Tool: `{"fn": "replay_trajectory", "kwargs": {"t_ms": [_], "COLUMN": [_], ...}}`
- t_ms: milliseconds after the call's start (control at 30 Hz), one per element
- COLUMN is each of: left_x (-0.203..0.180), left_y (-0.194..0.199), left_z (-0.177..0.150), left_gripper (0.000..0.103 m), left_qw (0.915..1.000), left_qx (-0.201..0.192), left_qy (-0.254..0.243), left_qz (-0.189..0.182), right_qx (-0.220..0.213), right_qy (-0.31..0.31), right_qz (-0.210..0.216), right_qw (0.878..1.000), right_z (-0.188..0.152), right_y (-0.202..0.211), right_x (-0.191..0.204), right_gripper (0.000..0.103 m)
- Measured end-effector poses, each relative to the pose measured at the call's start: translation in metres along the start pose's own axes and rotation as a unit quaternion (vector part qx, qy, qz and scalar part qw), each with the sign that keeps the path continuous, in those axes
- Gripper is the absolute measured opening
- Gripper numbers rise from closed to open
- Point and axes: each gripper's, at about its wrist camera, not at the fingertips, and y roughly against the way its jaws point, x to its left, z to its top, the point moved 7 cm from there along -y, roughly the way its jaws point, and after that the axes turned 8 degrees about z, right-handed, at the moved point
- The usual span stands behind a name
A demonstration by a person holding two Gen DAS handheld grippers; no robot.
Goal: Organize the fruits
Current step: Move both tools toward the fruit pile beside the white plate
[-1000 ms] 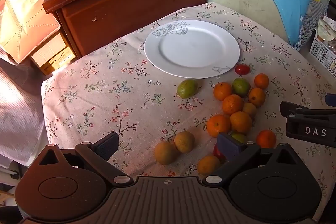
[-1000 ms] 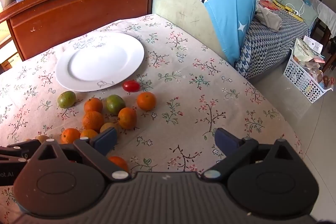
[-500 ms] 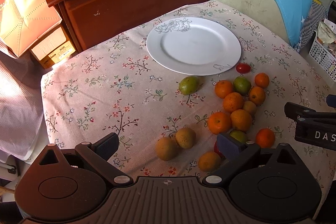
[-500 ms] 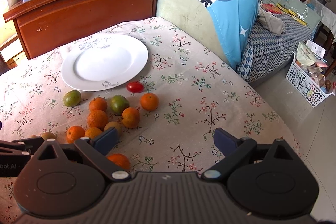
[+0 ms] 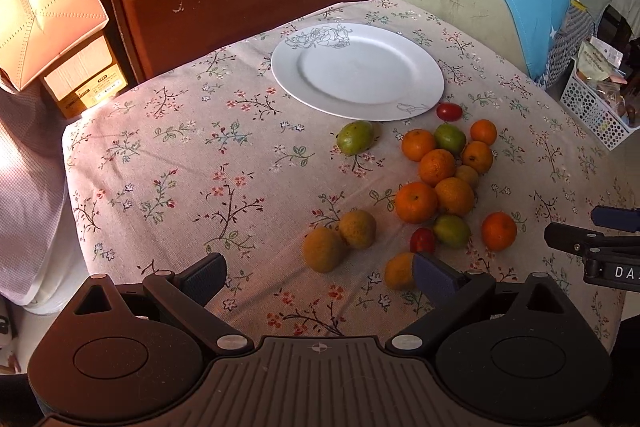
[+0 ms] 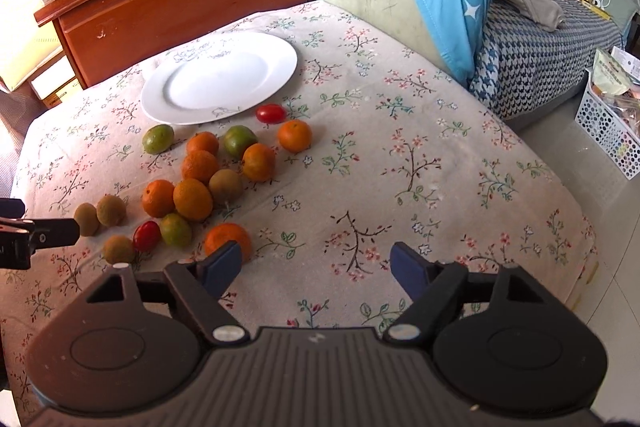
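- Many small fruits lie loose on the flowered beige tablecloth (image 5: 168, 163), ahead of both pairs of fingers, and none is on the round white plate with a grey flower print (image 5: 360, 71) yet.
- Beyond the fingers of the left gripper (image 5: 320, 273) there are two brownish round fruits (image 5: 340, 241) touching each other, and one more yellow-brown fruit (image 5: 398, 271) sits just beside its right finger.
- The left fingers are spread wide and nothing is between them.
- The right gripper (image 6: 318, 265) has just been closing a little, but its fingers are apart with only cloth between them; a round orange mandarin (image 6: 228, 239) is just beyond its left finger.
- The main cluster of orange mandarins (image 6: 192, 183), green citrus (image 6: 239, 141) and a small red cherry tomato (image 6: 147, 235) lies further ahead, between the fingers and the plate.
- I think these fruits are light and round, so they can roll away when a finger pushes from one side only.
- The tomatoes look soft and smooth; a gentle squeeze is better for them.
- It seems best to take each fruit across its widest middle, one finger on each side.
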Motion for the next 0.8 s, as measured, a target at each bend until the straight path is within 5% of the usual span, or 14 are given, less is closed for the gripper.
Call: {"fn": "replay_trajectory", "kwargs": {"t_ms": [233, 533, 800], "left_x": [-0.004, 0.015, 0.014], "left_y": [-0.004, -0.007, -0.017], "left_z": [-0.009, -0.009, -0.008], "left_gripper": [0.098, 0.098, 0.082], "left_qw": [0.9998, 0.9999, 0.9995], "left_qx": [0.002, -0.006, -0.022], "left_qy": [-0.013, 0.008, -0.014], "left_qz": [-0.017, 0.005, 0.019], "right_qx": [-0.007, -0.003, 0.008], "right_qy": [0.018, 0.02, 0.027], "right_qz": [0.03, 0.046, 0.057], "right_qw": [0.999, 0.999, 0.998], "right_z": [-0.002, -0.003, -0.008], "right_y": [-0.001, -0.006, -0.014], "right_x": [0.013, 0.02, 0.027], "right_gripper": [0.077, 0.077, 0.068]}}
